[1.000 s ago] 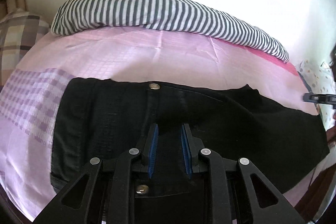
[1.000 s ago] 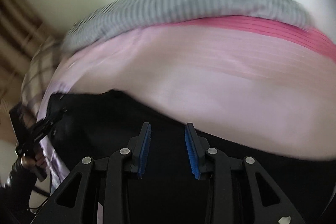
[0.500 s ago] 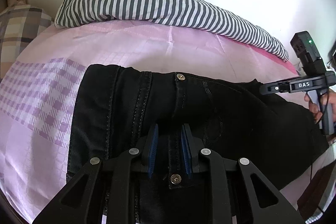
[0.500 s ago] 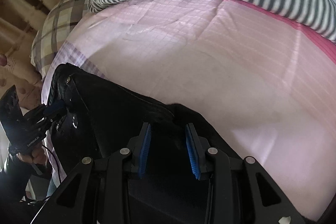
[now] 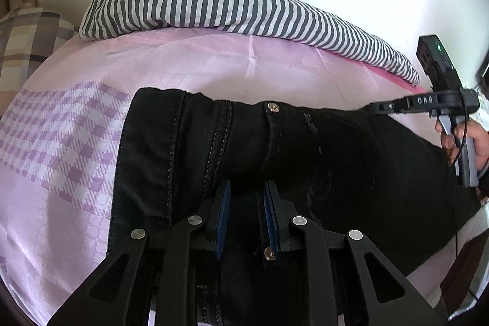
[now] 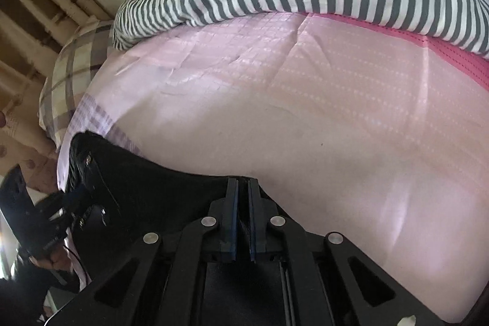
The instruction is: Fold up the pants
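Black jeans [image 5: 305, 161] lie across the pink bed sheet [image 5: 214, 66], waistband and brass button [image 5: 273, 107] toward the far side. My left gripper [image 5: 246, 197] sits on the fly area; its blue pads are a little apart with denim between them. My right gripper [image 6: 242, 194] is nearly shut, pinching the far edge of the jeans [image 6: 159, 182]. In the left wrist view the right gripper [image 5: 379, 107] shows at the right edge of the pants. In the right wrist view the left gripper [image 6: 70, 197] shows at the waistband end.
A grey-and-white striped pillow [image 5: 232, 8] lies along the wall at the far side. A plaid pillow [image 5: 21, 42] sits at the far left. A purple checked patch of sheet [image 5: 61, 142] lies left of the jeans. A wooden headboard [image 6: 36, 5] stands at the left.
My right gripper's fingers have closed from wide apart onto the pants' edge. The left gripper has shifted slightly, and the waistband now lies a little lower in its view.
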`<state>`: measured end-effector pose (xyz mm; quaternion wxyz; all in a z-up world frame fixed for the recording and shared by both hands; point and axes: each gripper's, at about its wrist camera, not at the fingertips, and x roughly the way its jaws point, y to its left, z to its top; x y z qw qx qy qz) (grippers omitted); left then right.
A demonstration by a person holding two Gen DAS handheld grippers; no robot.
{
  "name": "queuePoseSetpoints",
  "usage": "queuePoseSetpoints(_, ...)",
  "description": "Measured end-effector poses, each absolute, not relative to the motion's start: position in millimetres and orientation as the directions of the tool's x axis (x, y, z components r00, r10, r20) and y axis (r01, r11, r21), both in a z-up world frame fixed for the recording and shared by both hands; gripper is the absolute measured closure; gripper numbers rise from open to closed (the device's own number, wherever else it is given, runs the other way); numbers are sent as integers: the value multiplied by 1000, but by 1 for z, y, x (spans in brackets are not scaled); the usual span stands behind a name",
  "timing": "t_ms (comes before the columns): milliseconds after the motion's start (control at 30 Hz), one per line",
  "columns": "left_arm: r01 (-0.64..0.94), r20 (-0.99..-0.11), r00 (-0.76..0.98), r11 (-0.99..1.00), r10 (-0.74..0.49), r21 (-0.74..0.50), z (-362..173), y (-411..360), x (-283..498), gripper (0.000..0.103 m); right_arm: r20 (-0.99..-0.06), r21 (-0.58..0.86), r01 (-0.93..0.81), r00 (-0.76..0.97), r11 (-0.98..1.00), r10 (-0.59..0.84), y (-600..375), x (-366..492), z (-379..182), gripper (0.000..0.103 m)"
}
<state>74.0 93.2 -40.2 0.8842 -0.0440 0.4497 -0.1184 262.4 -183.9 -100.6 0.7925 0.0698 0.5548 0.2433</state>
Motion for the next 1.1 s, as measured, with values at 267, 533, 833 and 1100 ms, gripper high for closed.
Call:
queuePoseSetpoints(267, 176, -787, 571, 971, -235, -162, -42, 94, 67, 79, -858, 379, -319, 232, 869, 459, -190, 256, -92, 83)
queuePoseSetpoints(533, 182, -792, 570, 974, -217, -136, -43, 94, 64, 79, -854, 381, -312, 244, 870, 461, -194, 252, -98, 97)
queuePoseSetpoints(833, 172, -788, 576, 974, -220, -147, -21, 84, 56, 78, -852, 298, -255, 364, 920, 377, -210, 230, -67, 73)
queuePoseSetpoints(1100, 378, -778, 550, 921, -304, -93, -10, 12, 43, 72, -882, 262, -209, 343, 942, 322, -233, 169, -75, 73)
